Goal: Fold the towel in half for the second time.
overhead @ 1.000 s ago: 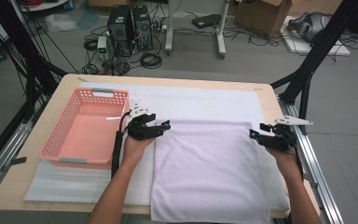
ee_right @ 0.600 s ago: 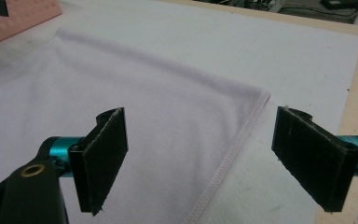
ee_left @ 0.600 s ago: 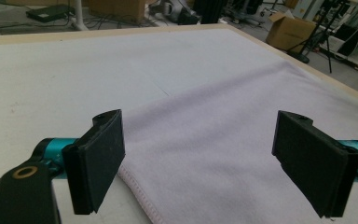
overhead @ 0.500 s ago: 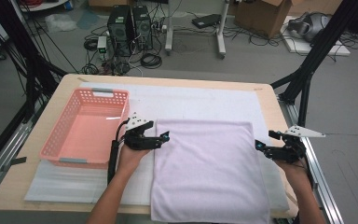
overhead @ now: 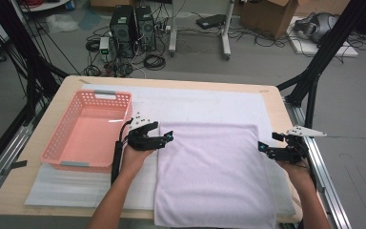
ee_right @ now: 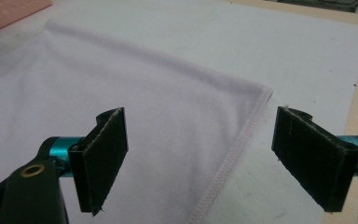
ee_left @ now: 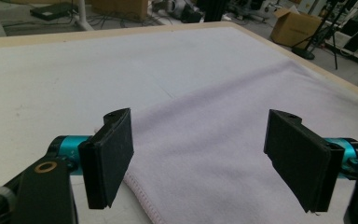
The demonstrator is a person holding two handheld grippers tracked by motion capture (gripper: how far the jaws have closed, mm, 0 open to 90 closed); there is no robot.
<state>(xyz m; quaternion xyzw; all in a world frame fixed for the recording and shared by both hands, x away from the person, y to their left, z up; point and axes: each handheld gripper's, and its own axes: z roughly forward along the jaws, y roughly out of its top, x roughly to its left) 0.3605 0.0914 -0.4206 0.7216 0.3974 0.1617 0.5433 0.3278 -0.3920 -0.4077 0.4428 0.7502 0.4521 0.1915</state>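
The towel [overhead: 214,176] is spread flat at lower centre of the table [overhead: 271,102]; the left gripper [overhead: 167,137] and right gripper [overhead: 263,148] are held at its edges, jaws released, ready for folding

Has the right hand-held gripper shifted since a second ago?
Yes. The right hand-held gripper has backed outward off the towel, toward the table's right edge.

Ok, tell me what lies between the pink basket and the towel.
In the high view, the left gripper and its hand sit between the pink basket and the towel, over the white mat.
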